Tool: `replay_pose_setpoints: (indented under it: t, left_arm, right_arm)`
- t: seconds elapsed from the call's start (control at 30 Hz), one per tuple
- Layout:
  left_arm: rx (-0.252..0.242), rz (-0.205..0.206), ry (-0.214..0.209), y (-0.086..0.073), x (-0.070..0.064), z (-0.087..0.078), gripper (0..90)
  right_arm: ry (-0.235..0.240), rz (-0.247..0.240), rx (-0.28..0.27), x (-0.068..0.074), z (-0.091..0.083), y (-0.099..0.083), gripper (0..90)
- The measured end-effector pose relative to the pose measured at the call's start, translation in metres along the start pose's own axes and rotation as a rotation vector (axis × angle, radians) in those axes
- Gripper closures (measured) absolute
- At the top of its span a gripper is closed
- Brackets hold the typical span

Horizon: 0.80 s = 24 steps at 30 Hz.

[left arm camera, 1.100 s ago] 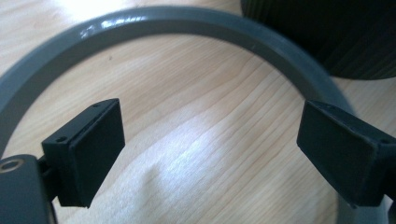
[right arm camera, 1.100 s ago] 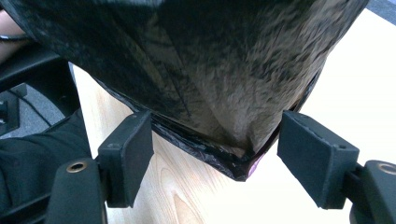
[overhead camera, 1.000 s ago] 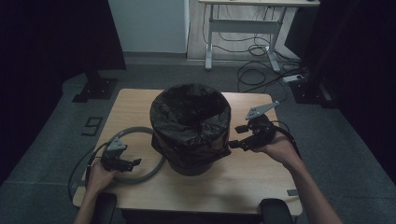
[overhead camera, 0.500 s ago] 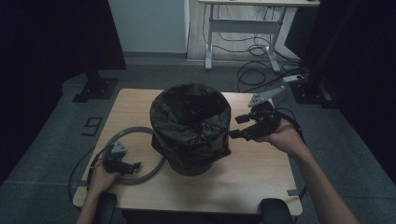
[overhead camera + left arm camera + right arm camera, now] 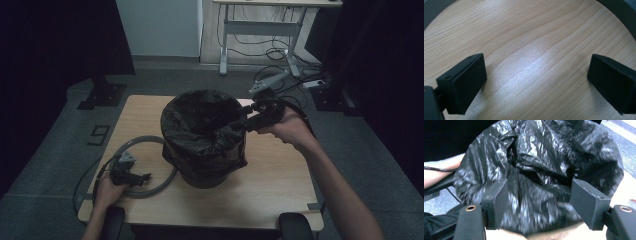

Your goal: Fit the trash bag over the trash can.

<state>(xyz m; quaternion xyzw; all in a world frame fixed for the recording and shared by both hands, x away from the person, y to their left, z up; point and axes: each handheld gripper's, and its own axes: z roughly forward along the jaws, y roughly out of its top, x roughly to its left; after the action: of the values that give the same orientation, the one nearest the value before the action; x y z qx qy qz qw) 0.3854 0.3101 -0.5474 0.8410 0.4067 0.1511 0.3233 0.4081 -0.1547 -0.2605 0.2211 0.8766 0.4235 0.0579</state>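
Black bin bag [image 5: 205, 127] lines round bin, standing mid wooden surface [image 5: 280, 185]. My right gripper [image 5: 239, 125] hovers at bag's right rim, jaws spread wide, nothing pinched; in right gripper view, crinkled bag plastic [image 5: 541, 170] lies just beyond jaws. My left gripper [image 5: 145, 176] rests low on surface near left edge, jaws spread over bare wood, inside grey ring [image 5: 150, 190] lying beside bin.
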Motion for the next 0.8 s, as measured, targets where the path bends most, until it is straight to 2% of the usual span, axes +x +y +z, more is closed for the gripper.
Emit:
replay_pose_setpoints:
  t: [0.17, 0.43, 0.63, 0.7, 0.8]
  left_arm:
    - [0.000, 0.000, 0.000, 0.000, 0.000, 0.000, 1.9]
    - [0.000, -0.001, 0.001, 0.000, 0.000, 0.000, 1.9]
    - [0.000, -0.001, 0.001, 0.000, 0.000, 0.000, 1.9]
    - [0.000, -0.001, 0.001, 0.000, 0.000, 0.000, 1.9]
    - [0.000, -0.001, 0.001, 0.000, 0.000, 0.000, 1.9]
  right_arm:
    - [0.011, -0.033, 0.022, 0.005, 0.019, 0.022, 29.1]
    - [0.034, -0.078, 0.069, 0.018, 0.064, 0.054, 22.3]
    - [0.039, -0.094, 0.110, 0.026, 0.102, 0.066, 19.5]
    - [0.054, -0.095, 0.121, 0.027, 0.115, 0.068, 19.0]
    - [0.057, -0.118, 0.165, 0.030, 0.135, 0.067, 18.0]
